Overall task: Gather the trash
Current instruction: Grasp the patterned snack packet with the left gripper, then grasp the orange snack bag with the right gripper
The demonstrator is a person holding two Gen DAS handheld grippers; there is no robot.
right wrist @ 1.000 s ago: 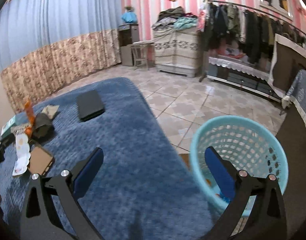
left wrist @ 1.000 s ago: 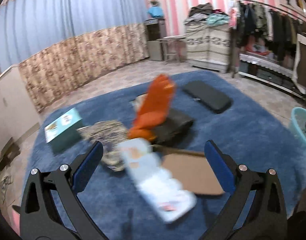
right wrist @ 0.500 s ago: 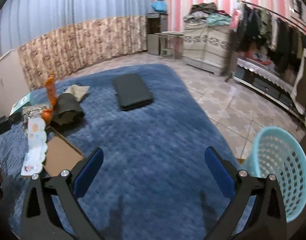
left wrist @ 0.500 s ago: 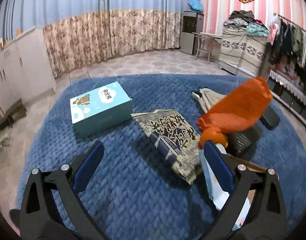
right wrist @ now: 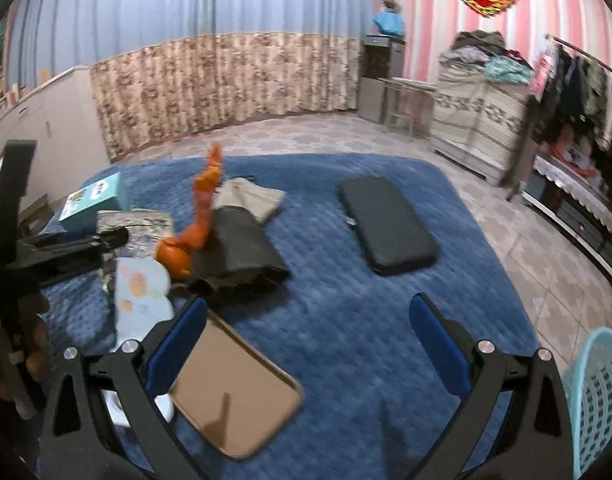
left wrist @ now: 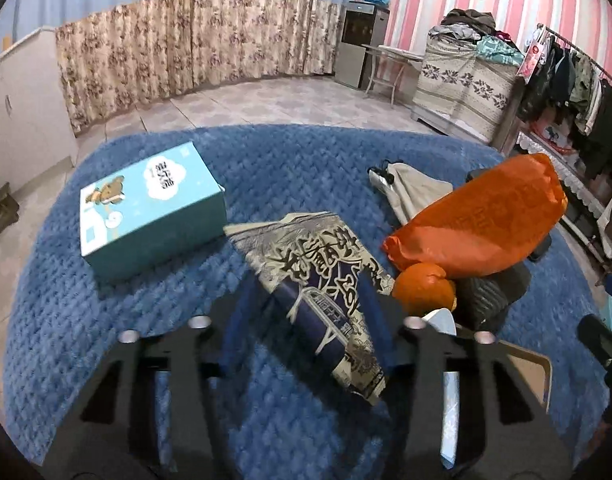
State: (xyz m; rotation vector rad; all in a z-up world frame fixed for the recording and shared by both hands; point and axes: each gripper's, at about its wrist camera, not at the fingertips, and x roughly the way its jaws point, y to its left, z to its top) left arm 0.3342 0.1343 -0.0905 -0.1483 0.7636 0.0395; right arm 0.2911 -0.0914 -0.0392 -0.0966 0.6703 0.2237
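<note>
Since the earlier frame the left gripper (left wrist: pixel 306 312) had swung away from the pale blue-and-white packet and come over the patterned box (left wrist: pixel 318 280), and its jaws had just been closing, blue pads now narrowed on either side of that box's long body; whether they already pressed it could not be told. The patterned box lay tilted on the blue carpet (left wrist: pixel 126 320), between the teal carton (left wrist: pixel 150 216) on its left and the orange bag (left wrist: pixel 478 228) on its right, with a round orange thing (left wrist: pixel 424 288) touching the bag's lower end. The right gripper (right wrist: pixel 306 344) had turned from the light-blue basket (right wrist: pixel 598 400) toward the carpet, its jaws spread wide with nothing between them, the left finger over a corner of the brown flat card (right wrist: pixel 234 396). The basket sat at the right edge, well apart from the litter. The black pad (right wrist: pixel 386 224) lay alone farther back
</note>
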